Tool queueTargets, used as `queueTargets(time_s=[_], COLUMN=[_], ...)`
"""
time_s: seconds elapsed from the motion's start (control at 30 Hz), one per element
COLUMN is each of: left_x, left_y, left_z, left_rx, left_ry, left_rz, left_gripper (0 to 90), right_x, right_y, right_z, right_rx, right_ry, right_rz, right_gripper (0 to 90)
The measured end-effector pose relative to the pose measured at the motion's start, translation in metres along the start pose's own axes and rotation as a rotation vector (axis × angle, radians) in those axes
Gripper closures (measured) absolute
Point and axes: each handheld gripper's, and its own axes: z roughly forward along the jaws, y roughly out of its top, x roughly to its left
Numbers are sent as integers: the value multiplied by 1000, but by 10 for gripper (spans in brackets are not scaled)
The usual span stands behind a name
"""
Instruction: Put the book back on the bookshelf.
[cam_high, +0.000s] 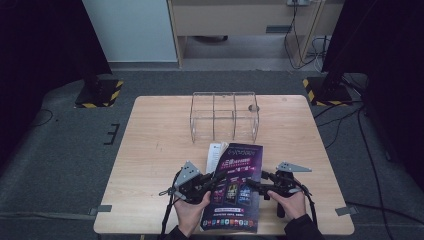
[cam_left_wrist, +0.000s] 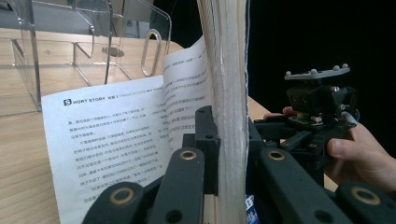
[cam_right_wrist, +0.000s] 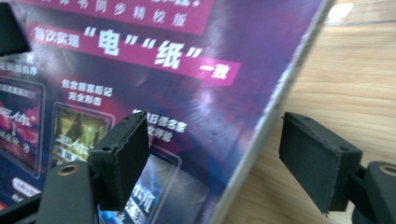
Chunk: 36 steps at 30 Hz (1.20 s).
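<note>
The left gripper (cam_left_wrist: 224, 154) pinches the thick magazine's (cam_high: 235, 185) soft paper edge, while the right gripper's (cam_right_wrist: 215, 163) jaws straddle its glossy purple cover, spread.

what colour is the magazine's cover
Dark purple with magenta banners and white lettering; the magazine cover shows best in the right gripper view.

Lab: hazard-striped stand bases (cam_high: 99, 93); cables (cam_high: 345, 120)
</note>
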Motion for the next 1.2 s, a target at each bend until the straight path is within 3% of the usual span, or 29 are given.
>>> queueTargets(time_s=[0.23,0.4,0.6,1.07,1.2], left_x=[-1,-1,0,8,10], left_y=[1,1,0,-2,-2], left_z=[-1,-1,0,0,1], left_rx=[-11,-12,-12,-5,-6], left_ry=[-12,-14,-19,14,24], left_rz=[-2,-6,-12,-25,-23], left_gripper=[834,834,834,832,831], right_x=[3,5,5,5,6], right_y=[-2,-2,-2,1,2], right_z=[4,6,7,0,-2], right_rx=[15,34,40,40,38], right_ry=[51,91,96,124,138], right_rz=[13,22,33,104,124], right_gripper=[261,347,379,703,741])
